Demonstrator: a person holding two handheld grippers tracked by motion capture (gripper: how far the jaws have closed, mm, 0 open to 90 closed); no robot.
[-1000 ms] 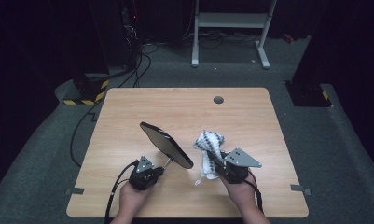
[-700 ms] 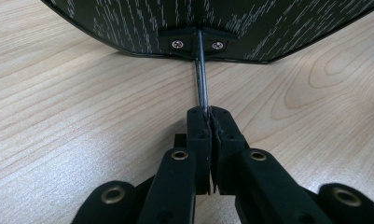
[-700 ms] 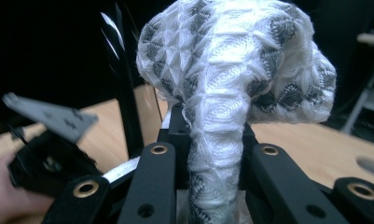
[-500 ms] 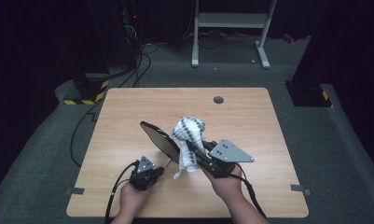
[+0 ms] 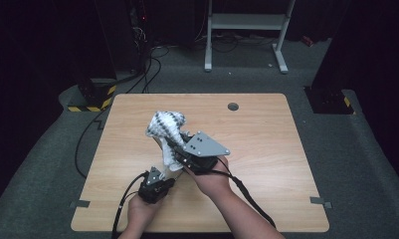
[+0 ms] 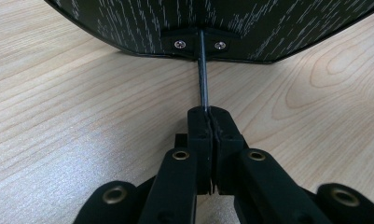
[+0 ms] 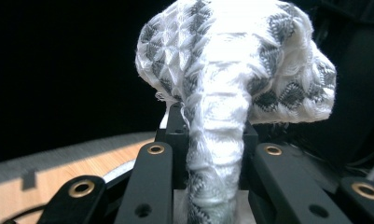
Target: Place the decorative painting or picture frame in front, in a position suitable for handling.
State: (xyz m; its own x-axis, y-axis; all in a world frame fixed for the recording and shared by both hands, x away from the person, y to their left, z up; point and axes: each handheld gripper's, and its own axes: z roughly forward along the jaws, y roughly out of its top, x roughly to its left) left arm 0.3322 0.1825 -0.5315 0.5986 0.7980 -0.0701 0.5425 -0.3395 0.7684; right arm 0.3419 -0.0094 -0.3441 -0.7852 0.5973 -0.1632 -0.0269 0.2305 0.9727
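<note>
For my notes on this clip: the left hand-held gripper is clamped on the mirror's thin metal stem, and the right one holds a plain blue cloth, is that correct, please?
Nearly. The left hand-held gripper is indeed shut on the mirror's thin metal stem. But the cloth in the right hand-held gripper is white with a grey knitted pattern, not plain blue, as the right gripper view shows.

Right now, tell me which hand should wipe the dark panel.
Right. The right gripper pinches the cloth, its jaws just opened slightly, close above the left gripper. That one is clamped on the thin stem of the panel and should only steady it.
</note>
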